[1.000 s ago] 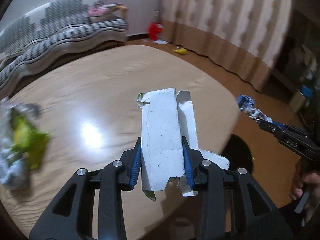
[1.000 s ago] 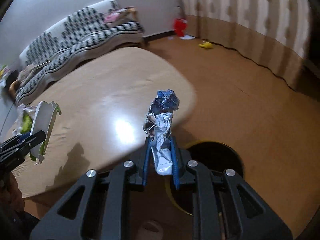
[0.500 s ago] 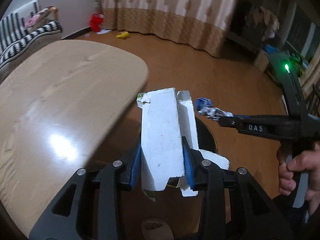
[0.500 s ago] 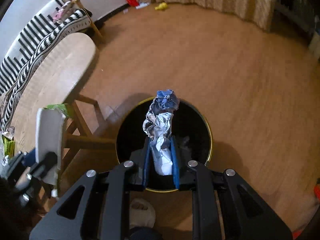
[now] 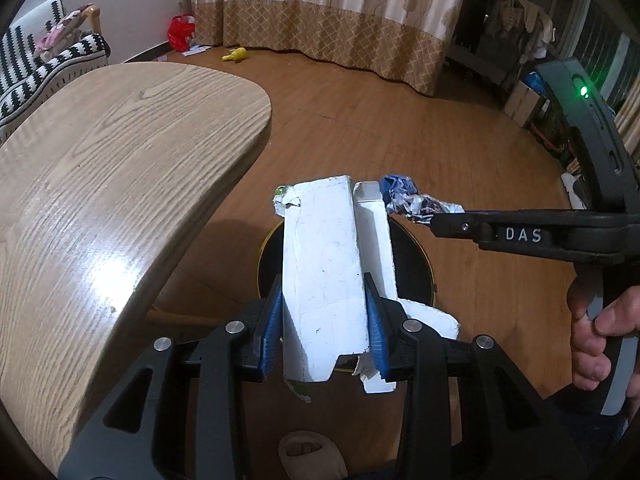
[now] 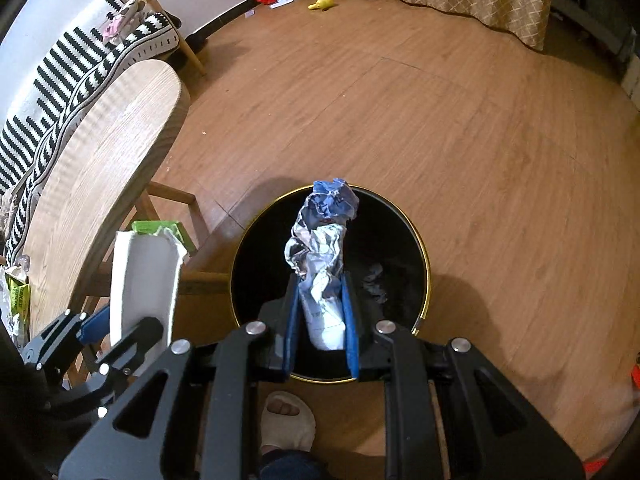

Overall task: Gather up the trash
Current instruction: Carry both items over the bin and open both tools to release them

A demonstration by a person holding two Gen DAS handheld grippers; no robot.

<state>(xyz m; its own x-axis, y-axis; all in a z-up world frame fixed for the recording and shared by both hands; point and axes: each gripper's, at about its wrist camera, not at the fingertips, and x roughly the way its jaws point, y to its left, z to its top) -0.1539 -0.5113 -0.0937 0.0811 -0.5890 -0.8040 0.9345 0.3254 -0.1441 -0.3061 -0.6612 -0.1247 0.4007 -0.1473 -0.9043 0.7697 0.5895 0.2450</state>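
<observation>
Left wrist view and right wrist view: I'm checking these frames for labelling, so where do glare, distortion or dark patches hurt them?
Left wrist view: a bright glare patch sits on the table; fisheye bends the table edge and the curtain; corners go black. Right wrist view: the trash bin interior is almost black, so its contents hardly read; the crumpled foil wrapper stays sharp, with its shadow on the floor behind.
</observation>
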